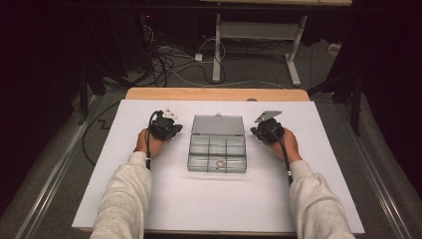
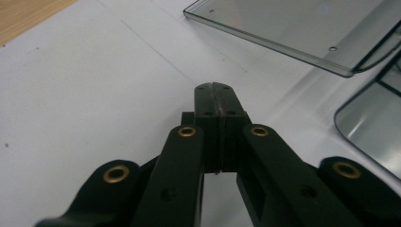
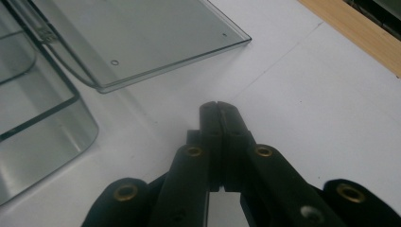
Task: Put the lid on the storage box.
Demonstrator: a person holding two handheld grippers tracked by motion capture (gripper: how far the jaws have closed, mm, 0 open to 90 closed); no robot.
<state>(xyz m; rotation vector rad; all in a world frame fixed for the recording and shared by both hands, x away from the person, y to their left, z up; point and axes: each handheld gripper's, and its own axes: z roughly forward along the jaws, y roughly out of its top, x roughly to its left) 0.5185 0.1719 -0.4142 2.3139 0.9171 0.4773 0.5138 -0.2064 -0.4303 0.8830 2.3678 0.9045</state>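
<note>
A clear box (image 1: 217, 154) sits mid-desk on the white sheet (image 1: 199, 199), its lid (image 1: 218, 125) thrown open toward the far edge. One compartment in the near row holds a small ring (image 1: 220, 164). The left gripper (image 1: 166, 127) rests just left of the box, the right gripper (image 1: 266, 130) just right; both have their jaws pressed together on nothing. The step in hand looks like a reach into the box or a closing of the lid. To do it well, spread one gripper's jaws before it drops in, come down straight over the ring's compartment, and steady the box wall with the other gripper so the light plastic does not slide.
</note>
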